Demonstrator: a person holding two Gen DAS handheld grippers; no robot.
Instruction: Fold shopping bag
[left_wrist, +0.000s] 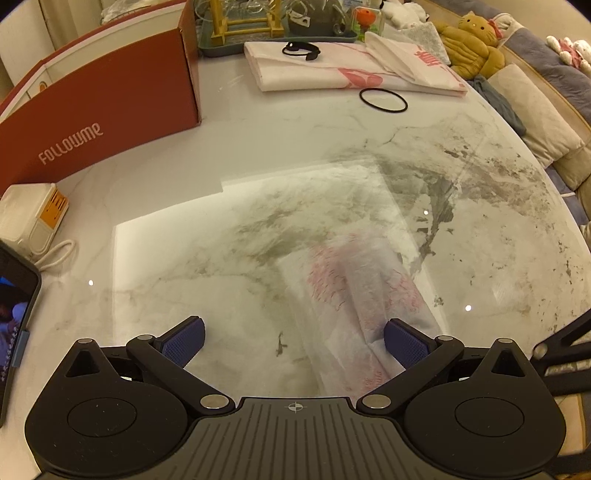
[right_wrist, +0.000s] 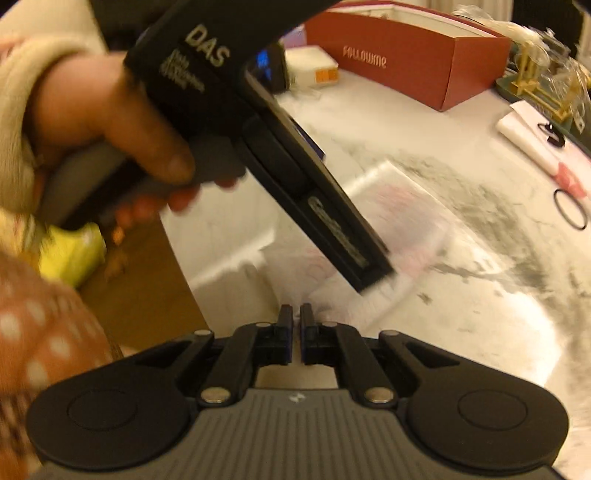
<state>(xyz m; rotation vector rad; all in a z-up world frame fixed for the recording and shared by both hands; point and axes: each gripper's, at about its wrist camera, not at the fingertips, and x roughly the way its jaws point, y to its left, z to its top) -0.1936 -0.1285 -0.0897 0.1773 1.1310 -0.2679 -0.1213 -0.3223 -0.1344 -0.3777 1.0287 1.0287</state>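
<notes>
A thin white shopping bag (left_wrist: 351, 288) with red print lies on the marble table (left_wrist: 498, 221), folded into a long strip. My left gripper (left_wrist: 294, 343) hangs open just above it, the right blue pad (left_wrist: 404, 343) over the strip, the left pad over bare marble. In the right wrist view the bag (right_wrist: 406, 221) is blurred, and its near end rises in a narrowing fold to my right gripper (right_wrist: 296, 314), whose jaws are shut on it. A hand (right_wrist: 110, 122) holds the left tool's black body (right_wrist: 258, 147), which crosses that view and hides part of the bag.
A red FOLLOWME box (left_wrist: 110, 110) stands at the back left. In front of it lie a white charger box (left_wrist: 33, 218) and a phone (left_wrist: 14, 314). Folded pink-printed bags (left_wrist: 351, 70) and a black rubber band (left_wrist: 383, 99) lie far back. Cushions (left_wrist: 535, 122) line the right edge.
</notes>
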